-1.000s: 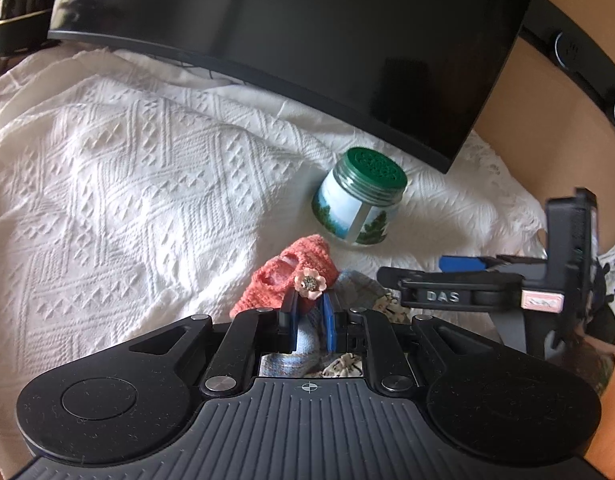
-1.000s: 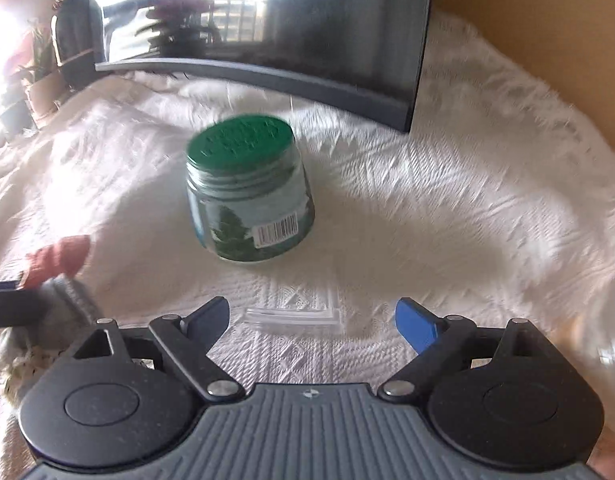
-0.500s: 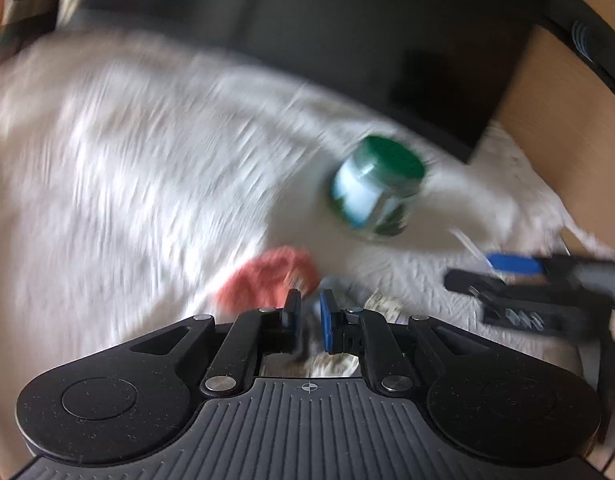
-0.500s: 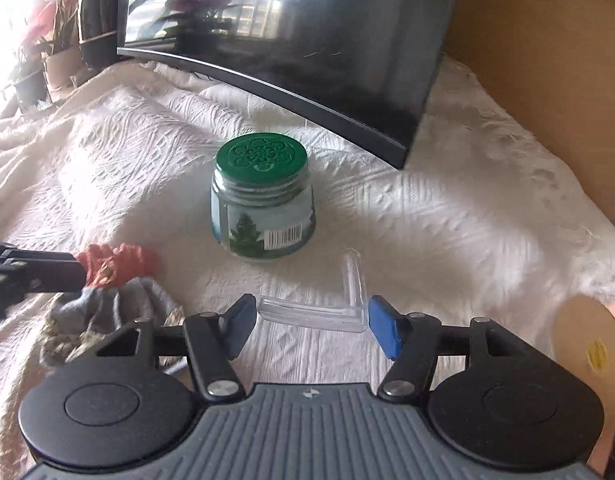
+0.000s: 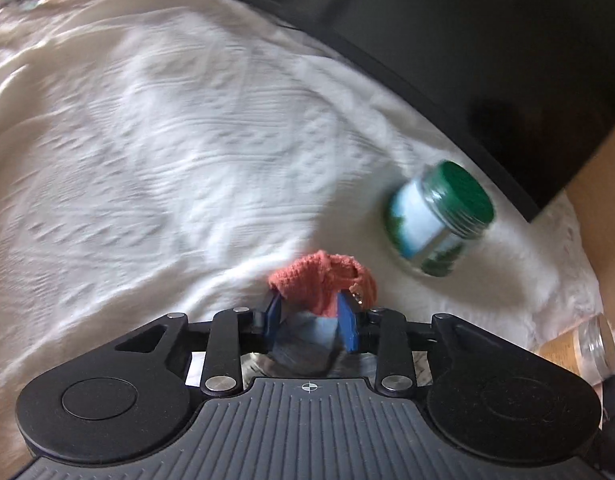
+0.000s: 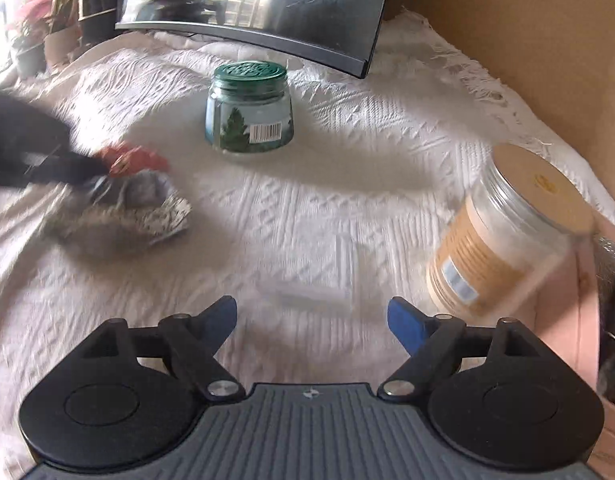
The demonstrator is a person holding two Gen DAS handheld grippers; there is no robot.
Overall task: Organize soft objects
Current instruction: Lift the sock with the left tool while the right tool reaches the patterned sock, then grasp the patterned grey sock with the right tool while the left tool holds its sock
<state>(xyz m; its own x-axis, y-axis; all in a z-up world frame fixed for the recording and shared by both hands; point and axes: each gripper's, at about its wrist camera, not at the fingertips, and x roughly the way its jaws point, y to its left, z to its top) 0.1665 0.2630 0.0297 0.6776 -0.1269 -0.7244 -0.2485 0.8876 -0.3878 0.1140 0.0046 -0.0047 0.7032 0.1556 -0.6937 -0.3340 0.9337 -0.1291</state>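
White textured bedspread [image 6: 315, 200] covers everything. Left hand-held gripper [image 5: 311, 312], jaws opening, straddles a coral knit piece [image 5: 323, 280] atop blurred grey cloth [image 6: 147, 196]. Right hand-held gripper [image 6: 311, 316] widens, empty, over an indistinct clear strip [image 6: 311, 292].

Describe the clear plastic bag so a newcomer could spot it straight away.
Start at the dark curved monitor at the back of the white bedspread. Come forward past the green-lidded jar. The clear plastic bag lies flat just ahead of the right gripper; unlike the jars, it is see-through and nearly blends into the cloth.
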